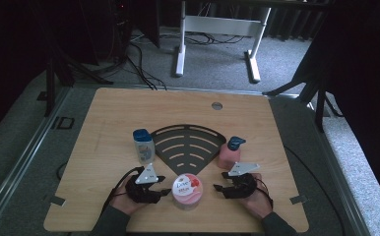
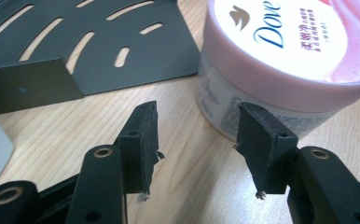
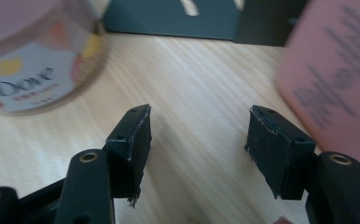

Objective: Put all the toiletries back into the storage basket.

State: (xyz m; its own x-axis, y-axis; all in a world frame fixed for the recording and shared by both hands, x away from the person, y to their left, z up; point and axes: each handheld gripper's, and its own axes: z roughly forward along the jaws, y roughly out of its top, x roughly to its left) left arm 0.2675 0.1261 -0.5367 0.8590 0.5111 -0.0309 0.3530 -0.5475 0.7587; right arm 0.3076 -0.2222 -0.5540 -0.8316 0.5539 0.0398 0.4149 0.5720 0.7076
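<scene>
A pink Dove jar (image 1: 187, 191) stands near the table's front edge, between my two grippers. My left gripper (image 1: 164, 191) lies to its left with its jaws open. In the left gripper view, the left gripper (image 2: 199, 116) has bare wood between its jaws, and the Dove jar (image 2: 285, 51) stands just ahead, close to the right jaw's tip. My right gripper (image 1: 218, 189) lies to the right of the jar, open. In the right gripper view, the right gripper (image 3: 200, 116) spans bare table, with the Dove jar (image 3: 33, 60) ahead left and a pink bottle (image 3: 336, 79) ahead right.
A dark fan-shaped slotted rack (image 1: 188, 145) lies flat at the table's middle. A white bottle with a blue cap (image 1: 143, 145) stands at its left. The pink bottle with a blue cap (image 1: 230, 152) stands at its right. The wooden table (image 1: 129, 108) ends close behind my hands.
</scene>
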